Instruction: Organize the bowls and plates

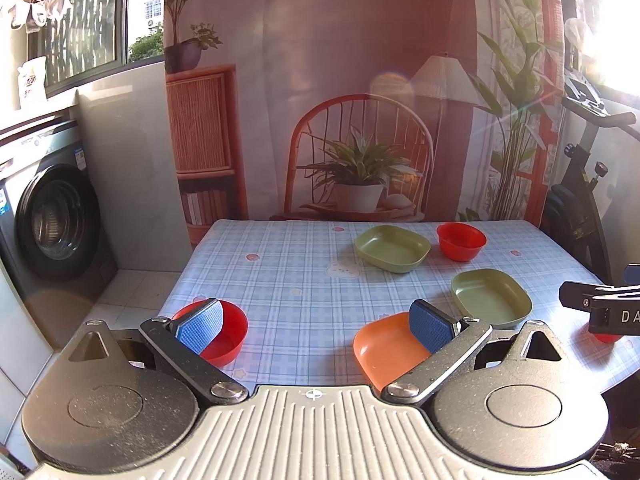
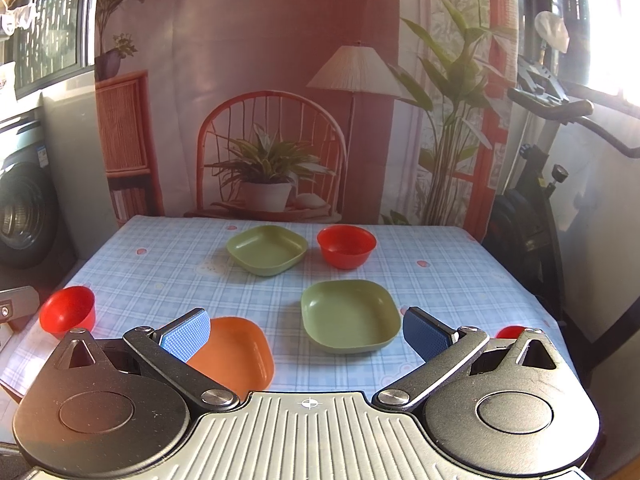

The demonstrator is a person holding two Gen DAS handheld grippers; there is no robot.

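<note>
Here, both claws hover above the near edge of the counter (image 2: pixel 168 256), which is covered in a blue checked cloth.

Left claw (image 1: pixel 316 326): jaws spread wide, nothing between the blue pads (image 1: pixel 200 326). Behind its left finger sits a red bowl (image 1: pixel 224 338), partly hidden by the pad. Behind its right finger lies the orange plate (image 1: pixel 380 350), also partly covered. Ahead and to the right of this claw is a green plate (image 1: pixel 492 298); farther ahead, near the far edge, a second green plate (image 1: pixel 392 248) with another red bowl (image 1: pixel 461 241) just beside it on the right. At the right margin of this view a black part of the other tool is visible, with a bit of red beneath it.

Right claw (image 2: pixel 306 334): jaws equally wide, holding nothing. The orange plate (image 2: pixel 240 350) lies behind its left finger; the near green plate (image 2: pixel 350 316) sits just ahead, between the fingers and nearer the right one. Far ahead stand the far green plate (image 2: pixel 267 249) and far red bowl (image 2: pixel 346 246), side by side and apart. Well off to the left is the near red bowl (image 2: pixel 68 312). A sliver of a third red dish (image 2: pixel 509 332) peeks out behind the right finger; too hidden to tell its shape.

All dishes rest separately; none are stacked.
</note>
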